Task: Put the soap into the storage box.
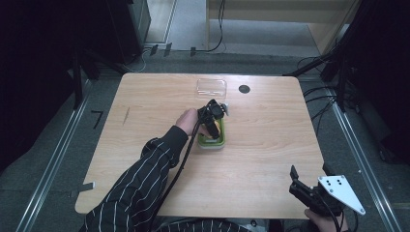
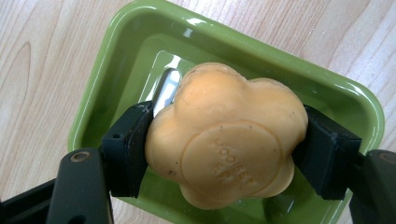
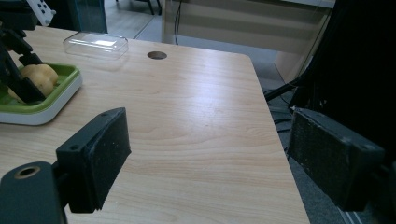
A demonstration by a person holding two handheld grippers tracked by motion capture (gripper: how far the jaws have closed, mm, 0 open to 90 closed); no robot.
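Note:
An orange flower-shaped soap bar [image 2: 227, 136] sits between the two black jaws of my left gripper [image 2: 219, 149], which is shut on it just above a green soap dish [image 2: 116, 60]. From above, the left gripper [image 1: 212, 118] hangs over the dish [image 1: 218, 141] at the table's middle. The right gripper view has the soap [image 3: 39, 77] and the dish [image 3: 56, 95] at far left. My right gripper [image 3: 208, 156] stands open with nothing between its pads, off the table's near right corner [image 1: 309, 193].
A clear plastic lid [image 1: 211, 88] lies behind the dish near the far edge, beside a dark round hole [image 1: 244, 89] in the wooden tabletop [image 1: 270, 145]. Cables run on the floor beyond the table's right edge.

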